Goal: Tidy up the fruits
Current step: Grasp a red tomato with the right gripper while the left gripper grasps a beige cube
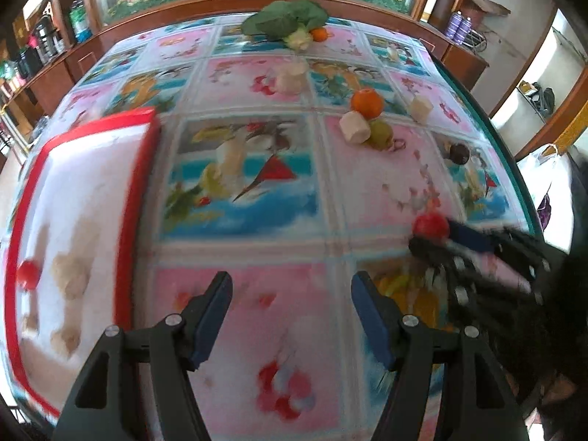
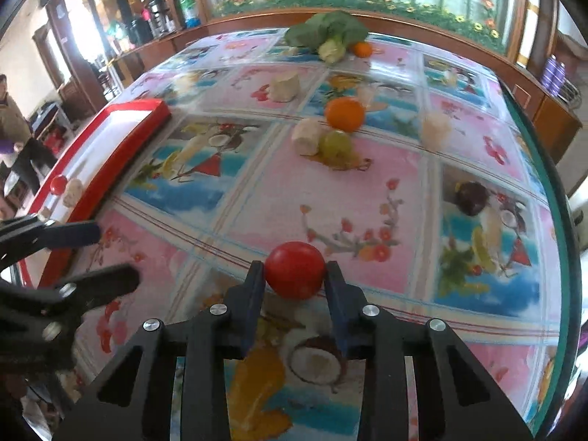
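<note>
My right gripper [image 2: 295,272] is shut on a small red tomato [image 2: 295,275] and holds it above the patterned table; it shows in the left wrist view [image 1: 430,230] with the tomato [image 1: 430,225]. My left gripper [image 1: 292,296] is open and empty, beside a red-rimmed white tray [image 1: 141,169]; it appears at the left of the right wrist view [image 2: 110,253]. The tray [image 2: 121,150] holds another red tomato [image 1: 28,275] [image 2: 58,184]. On the table lie an orange [image 2: 344,114], a green fruit [image 2: 334,143], a dark round fruit [image 2: 471,193] and white chunks [image 2: 307,136].
Leafy greens [image 2: 327,31] and a second orange [image 2: 362,49] lie at the table's far edge. The glass table edge [image 2: 551,183] curves along the right. Wooden shelving with bottles runs behind the table. A person stands at far left [image 2: 7,110].
</note>
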A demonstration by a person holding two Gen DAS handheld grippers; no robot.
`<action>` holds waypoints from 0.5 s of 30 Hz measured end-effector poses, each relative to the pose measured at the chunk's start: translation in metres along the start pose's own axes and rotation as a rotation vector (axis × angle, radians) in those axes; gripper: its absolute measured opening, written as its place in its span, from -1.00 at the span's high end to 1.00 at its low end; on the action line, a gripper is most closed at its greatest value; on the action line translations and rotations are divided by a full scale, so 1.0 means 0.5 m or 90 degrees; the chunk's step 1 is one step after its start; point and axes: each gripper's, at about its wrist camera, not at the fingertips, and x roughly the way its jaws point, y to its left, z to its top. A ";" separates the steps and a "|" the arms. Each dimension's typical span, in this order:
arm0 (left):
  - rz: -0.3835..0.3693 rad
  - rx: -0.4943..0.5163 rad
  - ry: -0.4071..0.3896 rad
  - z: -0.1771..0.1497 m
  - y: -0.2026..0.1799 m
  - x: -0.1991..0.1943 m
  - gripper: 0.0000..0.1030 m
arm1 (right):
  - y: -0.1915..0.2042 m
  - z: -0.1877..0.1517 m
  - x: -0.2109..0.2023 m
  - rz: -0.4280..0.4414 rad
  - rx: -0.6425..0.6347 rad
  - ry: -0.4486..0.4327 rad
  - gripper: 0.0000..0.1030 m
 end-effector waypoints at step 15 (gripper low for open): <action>-0.037 0.073 -0.012 0.191 -0.090 0.127 -0.36 | -0.073 -0.047 -0.053 -0.014 0.056 -0.006 0.37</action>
